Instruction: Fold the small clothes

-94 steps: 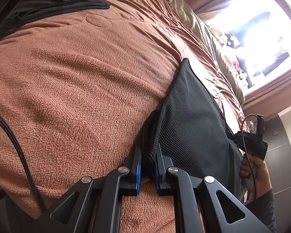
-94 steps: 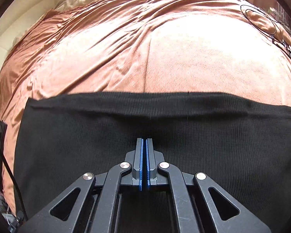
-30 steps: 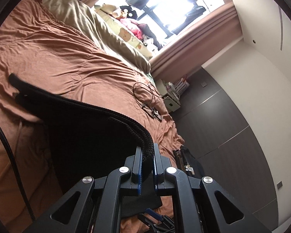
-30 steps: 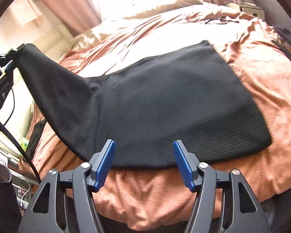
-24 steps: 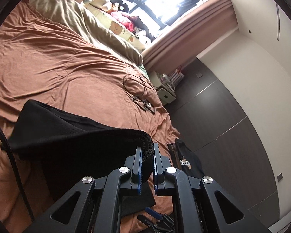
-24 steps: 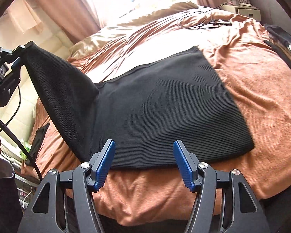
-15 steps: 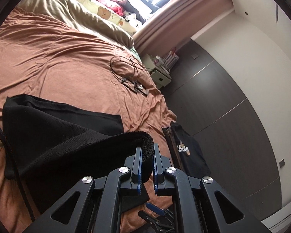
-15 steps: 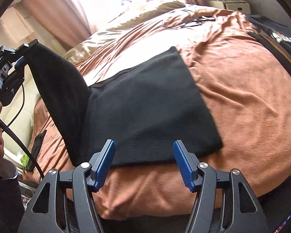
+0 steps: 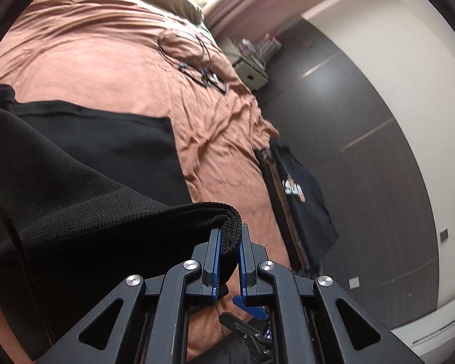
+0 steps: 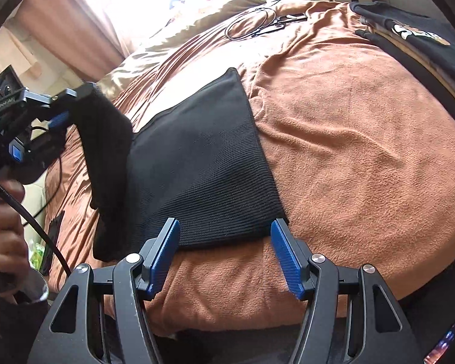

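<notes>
A black knit garment (image 10: 203, 163) lies on the brown blanket (image 10: 364, 151) of a bed. My left gripper (image 9: 230, 242) is shut on its thick ribbed edge (image 9: 230, 227) and holds that end up off the bed, so the cloth (image 9: 75, 206) drapes down to the left. In the right wrist view the left gripper (image 10: 60, 118) is at the far left, with the lifted flap hanging from it. My right gripper (image 10: 224, 254) stands open just before the garment's near edge, with nothing between its blue pads (image 10: 285, 257).
A black T-shirt with a print (image 10: 415, 36) lies at the bed's right edge over a dark strip. A coiled cable (image 10: 257, 21) rests further up the blanket, near pillows (image 9: 154, 6). A dark wardrobe (image 9: 364, 139) stands beside the bed. A hand (image 10: 3, 233) holds the left gripper's handle.
The left gripper has carried the lifted end of the garment further across over the flat part, so the flat part looks narrower. The right gripper stays open.
</notes>
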{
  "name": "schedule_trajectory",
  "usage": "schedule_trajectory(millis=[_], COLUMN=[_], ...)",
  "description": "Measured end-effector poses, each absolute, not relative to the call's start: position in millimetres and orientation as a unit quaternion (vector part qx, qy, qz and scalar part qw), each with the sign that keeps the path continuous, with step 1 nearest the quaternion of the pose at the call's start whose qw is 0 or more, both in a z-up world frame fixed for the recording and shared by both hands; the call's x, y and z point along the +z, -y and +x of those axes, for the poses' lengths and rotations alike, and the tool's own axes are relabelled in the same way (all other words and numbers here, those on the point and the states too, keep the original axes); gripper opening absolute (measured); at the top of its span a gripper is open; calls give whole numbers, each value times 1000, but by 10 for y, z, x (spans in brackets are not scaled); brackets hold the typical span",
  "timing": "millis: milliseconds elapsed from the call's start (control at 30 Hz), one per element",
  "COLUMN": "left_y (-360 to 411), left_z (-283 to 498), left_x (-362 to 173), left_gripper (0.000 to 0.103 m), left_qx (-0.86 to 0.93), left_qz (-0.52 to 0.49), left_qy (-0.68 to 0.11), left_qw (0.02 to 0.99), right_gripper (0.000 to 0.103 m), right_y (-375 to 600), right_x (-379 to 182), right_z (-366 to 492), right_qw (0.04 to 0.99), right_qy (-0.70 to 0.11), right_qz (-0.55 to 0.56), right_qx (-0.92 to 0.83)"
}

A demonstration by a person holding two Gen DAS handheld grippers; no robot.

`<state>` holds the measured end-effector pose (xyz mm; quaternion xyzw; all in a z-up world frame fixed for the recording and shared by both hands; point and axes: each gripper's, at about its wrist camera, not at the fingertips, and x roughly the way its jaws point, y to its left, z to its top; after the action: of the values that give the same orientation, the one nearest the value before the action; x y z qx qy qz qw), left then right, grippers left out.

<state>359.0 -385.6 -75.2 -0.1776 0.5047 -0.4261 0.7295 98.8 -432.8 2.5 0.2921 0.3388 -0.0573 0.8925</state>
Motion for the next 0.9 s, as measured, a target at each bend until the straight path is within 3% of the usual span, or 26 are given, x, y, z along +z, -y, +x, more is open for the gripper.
schedule_trajectory(millis=[33, 67, 167, 200, 667, 900], left_y=[3923, 3968, 3928, 3858, 2539, 2136], left_z=[3577, 3571, 3543, 3527, 3553, 3426], left_x=[-801, -860, -955, -969, -1294, -1570], left_gripper=[11, 19, 59, 65, 66, 65], left_qx=[-433, -437, -431, -426, -300, -246], left_qz=[-169, -164, -158, -156, -169, -180], left_qy=[-515, -525, -534, -528, -533, -544], left_qw=[721, 712, 710, 718, 773, 781], right_gripper=[60, 60, 60, 60, 60, 42], right_y=[4332, 4333, 4338, 4336, 4292, 4245], right_x=[25, 29, 25, 24, 130, 101], right_z=[994, 997, 1035, 1052, 1525, 1772], right_qw=[893, 893, 893, 893, 905, 905], right_qy=[-339, -340, -343, -344, -389, -413], right_qz=[292, 292, 288, 285, 167, 91], right_qx=[-56, -54, -51, -50, -46, -34])
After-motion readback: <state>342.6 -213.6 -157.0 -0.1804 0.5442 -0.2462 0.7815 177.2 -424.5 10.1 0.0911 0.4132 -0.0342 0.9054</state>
